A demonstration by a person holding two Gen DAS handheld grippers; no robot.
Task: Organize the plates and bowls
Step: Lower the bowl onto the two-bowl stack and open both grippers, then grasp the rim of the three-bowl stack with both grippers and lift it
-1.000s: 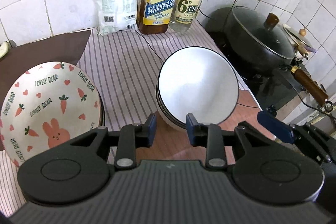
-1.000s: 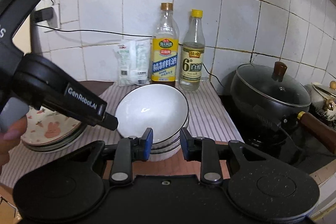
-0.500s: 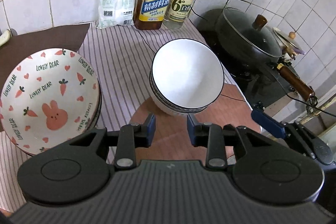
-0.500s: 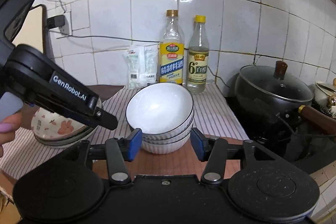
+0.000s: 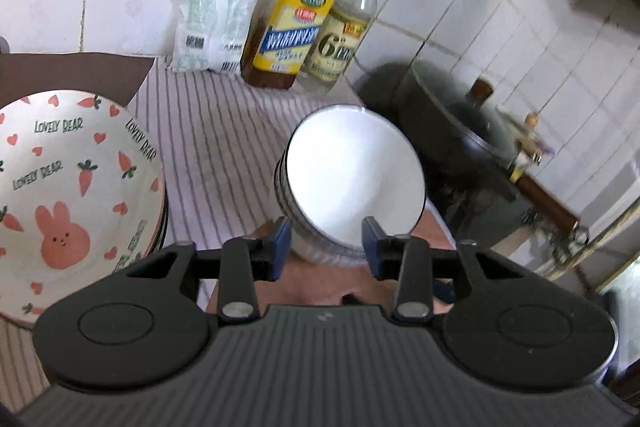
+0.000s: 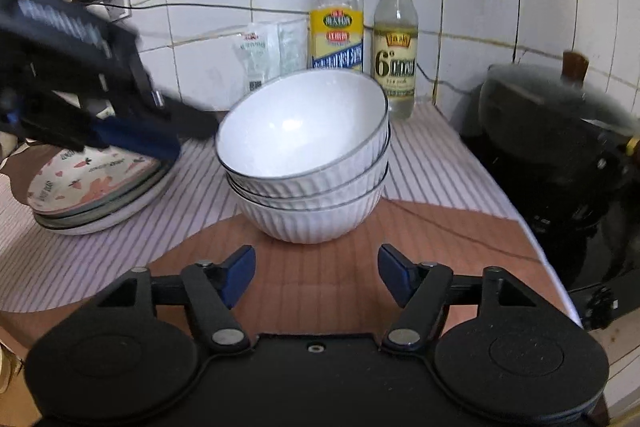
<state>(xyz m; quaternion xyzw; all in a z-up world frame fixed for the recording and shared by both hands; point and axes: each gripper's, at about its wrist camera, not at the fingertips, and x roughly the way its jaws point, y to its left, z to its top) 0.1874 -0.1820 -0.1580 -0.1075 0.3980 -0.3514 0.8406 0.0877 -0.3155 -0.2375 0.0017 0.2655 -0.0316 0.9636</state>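
Stack of white bowls [image 6: 308, 163] on the striped cloth [image 6: 120, 251], plate stack [image 6: 96, 187] at its 9 o'clock, right gripper [image 6: 316, 273] at its 6 o'clock, jaws opening, empty, left gripper [image 5: 325, 247] jaws opening, empty, near the bowls' rim.

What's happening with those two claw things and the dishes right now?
Left gripper and right gripper both opening, empty. White bowls stacked three high; carrot-print plates stacked alongside. Nothing blocking.

Glossy ribbed ceramic bowls [image 6: 308, 163] on matt striped cloth [image 6: 80, 259].
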